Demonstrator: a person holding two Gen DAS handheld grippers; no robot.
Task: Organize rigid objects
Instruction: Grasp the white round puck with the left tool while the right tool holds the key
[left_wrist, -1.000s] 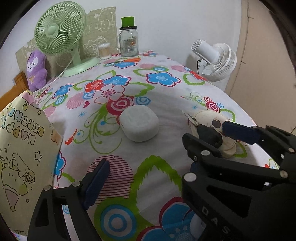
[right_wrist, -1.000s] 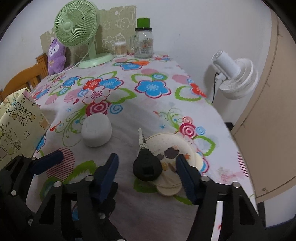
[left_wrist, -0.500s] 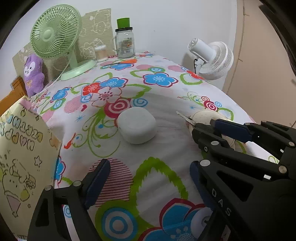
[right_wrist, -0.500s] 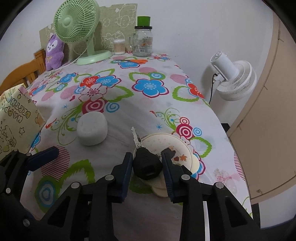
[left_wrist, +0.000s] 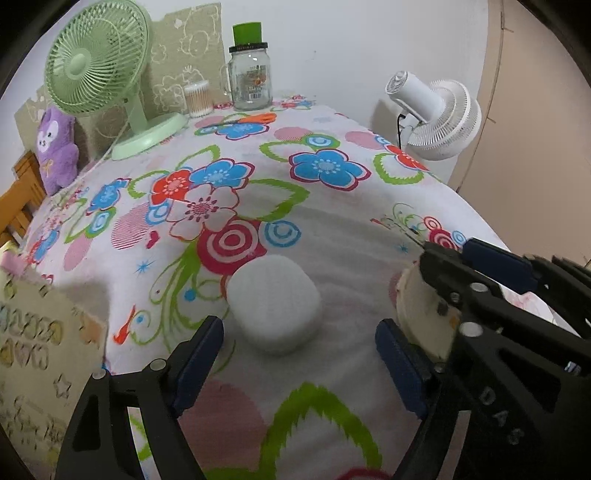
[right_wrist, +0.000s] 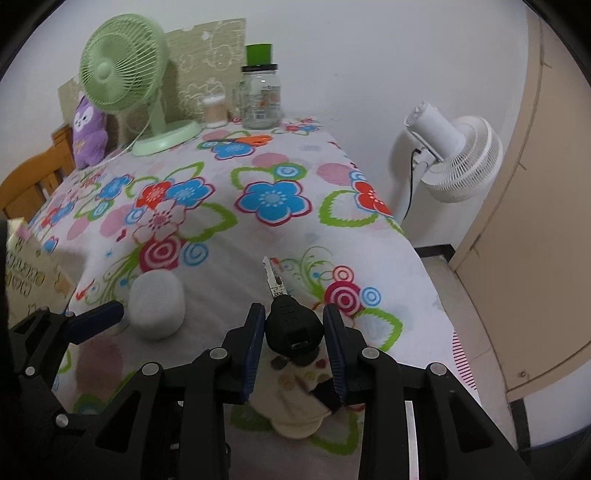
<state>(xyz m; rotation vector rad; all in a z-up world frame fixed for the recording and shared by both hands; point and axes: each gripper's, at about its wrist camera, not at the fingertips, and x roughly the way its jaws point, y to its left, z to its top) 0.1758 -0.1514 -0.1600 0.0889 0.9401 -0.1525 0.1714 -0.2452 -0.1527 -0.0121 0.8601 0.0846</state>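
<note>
Right gripper (right_wrist: 294, 334) has just clamped shut on the black head of the key (right_wrist: 291, 325), lifting it off the cream dish (right_wrist: 295, 410); pickup looks done, placement pending. Left gripper (left_wrist: 299, 363) stays wide and empty, just short of the white box (left_wrist: 275, 302) on the cloth (left_wrist: 332, 221). Dish mostly hidden behind fingers; destination unclear.

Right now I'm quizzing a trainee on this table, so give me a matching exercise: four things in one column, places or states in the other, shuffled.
Things:
1. key
2. white case
3. jar
4. scissors

Places or states:
A. at the back by the wall
B. lying flat, just in front of the jar
C. gripped in the right gripper
D. ahead of the open left gripper

Pairs: 1-C, 2-D, 3-A, 4-B
</note>
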